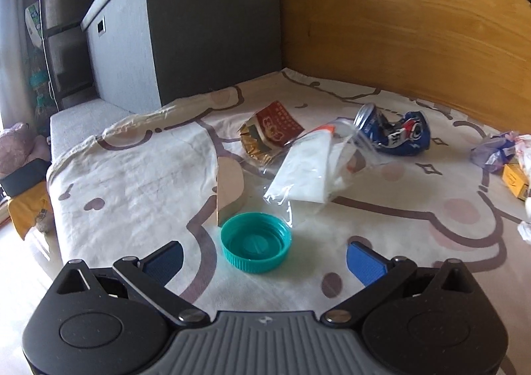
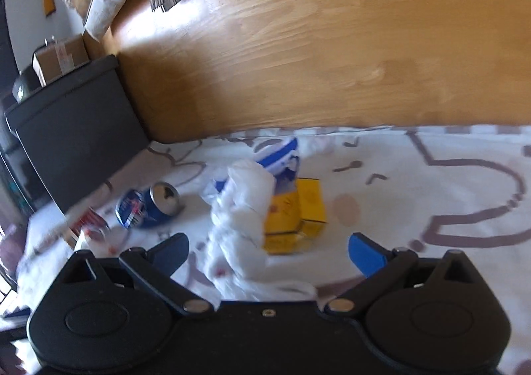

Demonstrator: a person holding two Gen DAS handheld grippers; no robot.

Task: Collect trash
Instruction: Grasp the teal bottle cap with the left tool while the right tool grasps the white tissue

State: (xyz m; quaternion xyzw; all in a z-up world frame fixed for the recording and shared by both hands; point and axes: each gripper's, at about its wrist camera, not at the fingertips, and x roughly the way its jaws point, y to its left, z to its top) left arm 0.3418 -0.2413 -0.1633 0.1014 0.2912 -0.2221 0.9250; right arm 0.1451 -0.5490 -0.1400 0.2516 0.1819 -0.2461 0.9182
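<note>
Clearly the gathering is only at its approach stage: the left gripper (image 1: pixel 264 257) hangs wide open and empty over the printed sheet (image 1: pixel 126 182), a teal bottle cap (image 1: pixel 256 242) lying rim-up between its fingers. The right gripper (image 2: pixel 267 250) is likewise spread with nothing held, a crumpled white plastic bag (image 2: pixel 240 219) just ahead, beside a yellow carton (image 2: pixel 295 215) and a crushed blue can (image 2: pixel 146 205). Next, I judge, the left must lower and close across the cap's ribbed wall

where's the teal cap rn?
Left wrist view: teal cap lies open side up on the sheet, centred just ahead of the open left gripper, near the clear bag.
</note>
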